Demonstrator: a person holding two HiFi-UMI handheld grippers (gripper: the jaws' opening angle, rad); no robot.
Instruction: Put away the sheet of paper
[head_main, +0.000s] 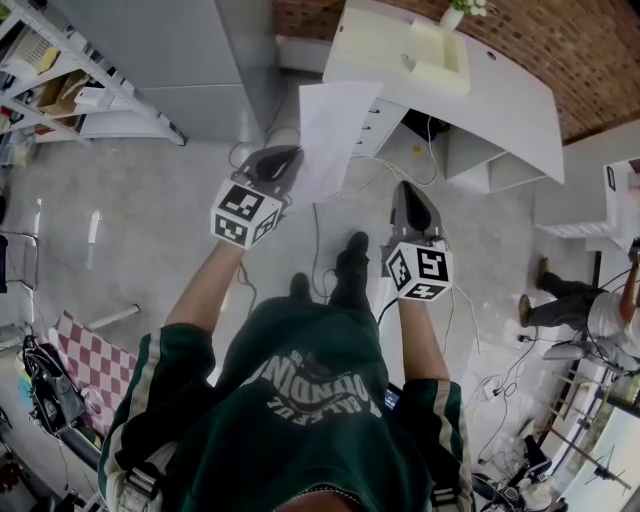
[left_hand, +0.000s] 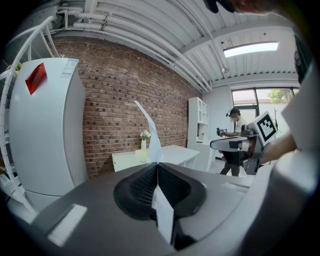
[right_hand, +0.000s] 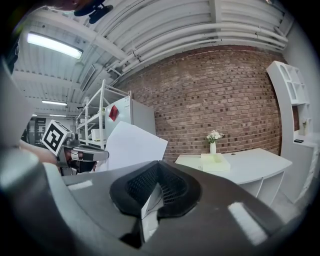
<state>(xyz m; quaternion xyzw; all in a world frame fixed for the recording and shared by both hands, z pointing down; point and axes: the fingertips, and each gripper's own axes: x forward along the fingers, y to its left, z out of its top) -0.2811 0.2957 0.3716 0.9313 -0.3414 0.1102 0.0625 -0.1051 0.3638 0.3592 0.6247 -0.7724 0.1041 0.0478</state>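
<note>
A white sheet of paper stands up from my left gripper, whose jaws are shut on its lower left edge. In the left gripper view the sheet rises edge-on from the closed left gripper. The right gripper view shows the paper as a broad white face at the left, with the left gripper below it. My right gripper hangs to the right of the sheet and apart from it, shut, with nothing between its tips. Both are held above the floor in front of a white desk.
The desk carries a pale green tray and a vase of flowers. A white fridge and a shelf rack stand to the left. Cables trail over the floor. Another person is at the right.
</note>
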